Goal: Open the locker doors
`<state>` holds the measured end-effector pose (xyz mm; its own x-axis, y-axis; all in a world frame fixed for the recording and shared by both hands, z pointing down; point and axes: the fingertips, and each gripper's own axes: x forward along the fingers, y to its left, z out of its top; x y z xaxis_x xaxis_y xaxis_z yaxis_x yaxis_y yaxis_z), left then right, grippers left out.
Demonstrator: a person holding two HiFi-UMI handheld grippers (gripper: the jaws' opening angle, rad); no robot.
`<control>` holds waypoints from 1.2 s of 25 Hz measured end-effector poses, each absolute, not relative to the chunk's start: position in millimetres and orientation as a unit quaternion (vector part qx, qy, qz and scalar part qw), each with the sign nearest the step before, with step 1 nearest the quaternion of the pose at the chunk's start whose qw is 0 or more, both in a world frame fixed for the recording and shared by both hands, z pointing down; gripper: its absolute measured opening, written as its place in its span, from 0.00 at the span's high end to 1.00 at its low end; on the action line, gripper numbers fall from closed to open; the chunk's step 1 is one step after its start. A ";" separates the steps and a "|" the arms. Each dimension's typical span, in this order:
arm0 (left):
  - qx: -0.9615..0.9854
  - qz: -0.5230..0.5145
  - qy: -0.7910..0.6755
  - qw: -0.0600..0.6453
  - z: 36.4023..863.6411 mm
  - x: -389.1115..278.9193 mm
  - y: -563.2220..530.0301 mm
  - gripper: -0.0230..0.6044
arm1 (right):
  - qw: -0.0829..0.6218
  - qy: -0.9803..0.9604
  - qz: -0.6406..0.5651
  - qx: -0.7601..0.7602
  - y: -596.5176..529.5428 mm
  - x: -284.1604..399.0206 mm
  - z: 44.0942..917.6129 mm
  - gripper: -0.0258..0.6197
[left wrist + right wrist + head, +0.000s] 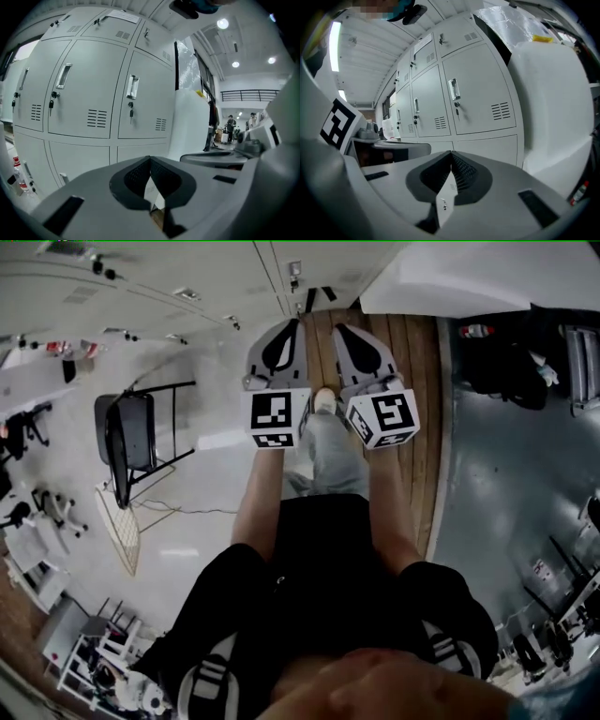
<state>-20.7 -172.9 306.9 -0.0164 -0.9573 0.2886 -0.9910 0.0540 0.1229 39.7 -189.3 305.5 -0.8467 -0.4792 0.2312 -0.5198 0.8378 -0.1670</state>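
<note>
Left tongs (289, 326) beside right tongs (341, 331)

**Locker bank and what stands around it**

Lockers (93, 93) in a row straight ahead. A wrapped block (192, 122) is just beside their right end, and a bottle (18, 171) sits low at the left, near the lockers. Left gripper (289, 334) and right gripper (347, 336) are side by side before the doors, apart from them. A folding chair (127, 442) stands on the floor, off to the person's left.

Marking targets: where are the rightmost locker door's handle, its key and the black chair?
handle (132, 87), left gripper view, middle of the grip.
key (131, 113), left gripper view, the hanging key.
chair (129, 432), head view, its dark panel.
</note>
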 end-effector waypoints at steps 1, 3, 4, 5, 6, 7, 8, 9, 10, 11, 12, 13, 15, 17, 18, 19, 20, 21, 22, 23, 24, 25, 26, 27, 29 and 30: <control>0.683 0.052 -0.713 0.148 300.1 -17.3 -182.1 0.95 | 0.092 -0.956 0.112 0.254 -198.4 41.3 300.6 0.93; 0.678 0.051 -0.719 0.145 286.1 -11.9 -196.7 0.95 | 0.092 -0.959 0.113 0.244 -212.9 44.5 290.3 0.93; 0.675 0.054 -0.721 0.145 281.1 -10.6 -201.1 0.95 | 0.092 -0.959 0.116 0.240 -217.6 45.5 286.3 0.93; 0.672 0.057 -0.724 0.146 278.2 -10.6 -204.3 0.95 | 0.093 -0.960 0.120 0.235 -221.3 45.5 284.6 0.93; 0.668 0.059 -0.727 0.147 278.0 -12.0 -207.7 0.95 | 0.097 -0.961 0.122 0.227 -225.0 43.8 286.1 0.93; 0.663 0.062 -0.731 0.146 280.9 -15.0 -212.0 0.95 | 0.102 -0.963 0.122 0.217 -229.7 40.4 291.3 0.93; 0.657 0.067 -0.736 0.145 286.4 -19.2 -216.6 0.95 | 0.109 -0.965 0.120 0.205 -234.6 35.3 299.7 0.93; 0.651 0.074 -0.741 0.145 293.3 -24.4 -220.5 0.95 | 0.117 -0.967 0.116 0.193 -238.7 29.5 309.5 0.93; 0.646 0.081 -0.745 0.145 300.4 -30.0 -222.5 0.95 | 0.127 -0.968 0.112 0.183 -241.3 24.0 319.0 0.93; 0.641 0.087 -0.748 0.149 306.9 -35.8 -222.8 0.95 | 0.136 -0.969 0.110 0.178 -242.4 19.1 327.2 0.93; 0.637 0.092 -0.750 0.153 312.8 -42.3 -222.2 0.95 | 0.143 -0.968 0.109 0.175 -243.0 14.4 334.2 0.93; 0.633 0.094 -0.752 0.158 318.5 -49.6 -221.6 0.95 | 0.149 -0.967 0.111 0.174 -243.6 9.3 341.0 0.93; 0.625 0.096 -0.756 0.169 332.9 -65.7 -221.7 0.95 | 0.162 -0.966 0.112 0.170 -245.6 -3.1 358.0 0.93; 0.619 0.096 -0.758 0.178 352.6 -80.1 -224.8 0.95 | 0.175 -0.964 0.108 0.168 -250.8 -16.4 380.2 0.93; 0.619 0.096 -0.758 0.183 364.5 -85.0 -226.7 0.95 | 0.181 -0.963 0.106 0.168 -253.7 -21.6 393.2 0.93; 0.619 0.095 -0.757 0.190 377.7 -88.5 -228.5 0.95 | 0.187 -0.962 0.104 0.168 -256.5 -25.6 407.6 0.93; 0.618 0.093 -0.755 0.196 391.9 -91.6 -230.6 0.95 | 0.194 -0.961 0.101 0.169 -259.7 -29.1 422.7 0.93; 0.617 0.092 -0.755 0.202 406.7 -95.3 -233.5 0.95 | 0.200 -0.960 0.098 0.171 -264.0 -33.1 437.6 0.93; 0.615 0.093 -0.756 0.205 421.6 -100.1 -237.3 0.95 | 0.203 -0.959 0.096 0.173 -269.4 -38.1 451.3 0.93; 0.613 0.094 -0.757 0.207 436.0 -105.6 -241.7 0.95 | 0.203 -0.958 0.095 0.176 -275.4 -43.9 463.2 0.93; 0.611 0.094 -0.758 0.210 449.6 -111.0 -246.2 0.95 | 0.203 -0.958 0.095 0.179 -280.9 -49.7 473.3 0.93; 0.608 0.095 -0.759 0.213 462.0 -115.7 -249.7 0.95 | 0.202 -0.958 0.097 0.181 -285.2 -54.6 482.0 0.93; 0.605 0.094 -0.760 0.219 472.9 -119.5 -252.0 0.95 | 0.202 -0.957 0.101 0.183 -288.0 -58.6 489.4 0.93; 0.602 0.093 -0.760 0.225 482.0 -122.6 -252.9 0.95 | 0.203 -0.956 0.106 0.184 -289.5 -61.8 495.7 0.93; 0.599 0.091 -0.760 0.235 494.0 -127.3 -253.4 0.95 | 0.207 -0.954 0.115 0.183 -290.1 -67.5 505.9 0.93; 0.599 0.091 -0.760 0.236 498.3 -129.2 -254.0 0.95 | 0.207 -0.954 0.119 0.180 -289.8 -70.6 510.1 0.92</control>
